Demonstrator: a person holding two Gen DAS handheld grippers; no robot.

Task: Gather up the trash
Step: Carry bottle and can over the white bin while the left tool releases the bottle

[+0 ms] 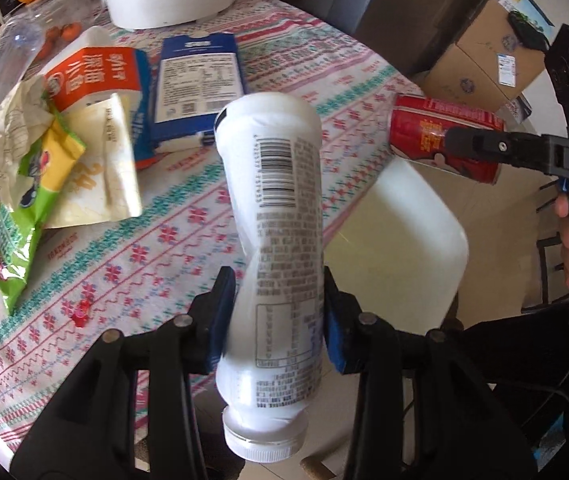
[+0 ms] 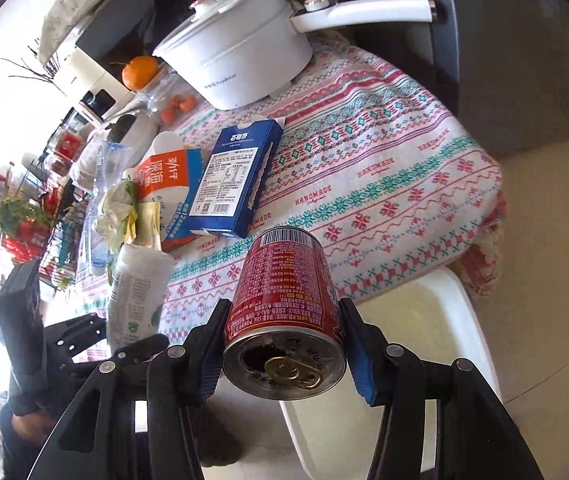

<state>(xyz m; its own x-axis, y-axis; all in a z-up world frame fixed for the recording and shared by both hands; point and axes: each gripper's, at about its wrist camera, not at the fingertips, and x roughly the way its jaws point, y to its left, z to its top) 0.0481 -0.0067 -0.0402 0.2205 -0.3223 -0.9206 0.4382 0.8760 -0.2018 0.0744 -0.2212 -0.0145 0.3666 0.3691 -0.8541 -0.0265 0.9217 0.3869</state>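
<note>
My left gripper (image 1: 276,312) is shut on a white plastic bottle (image 1: 276,216), cap toward the camera, held above the table edge. The bottle also shows in the right wrist view (image 2: 136,288). My right gripper (image 2: 284,340) is shut on a red drink can (image 2: 284,292), opened top toward the camera; the can also shows in the left wrist view (image 1: 432,128). A white bin (image 1: 412,240) stands on the floor beside the table, below both grippers; its rim shows in the right wrist view (image 2: 468,320).
On the patterned tablecloth (image 2: 384,184) lie a blue carton (image 2: 232,184), an orange-and-white carton (image 2: 164,176), crumpled wrappers (image 1: 24,168) and a clear plastic bottle (image 1: 8,64). A white pot (image 2: 240,60) and an orange (image 2: 139,72) stand at the back. Cardboard boxes (image 1: 488,60) sit on the floor.
</note>
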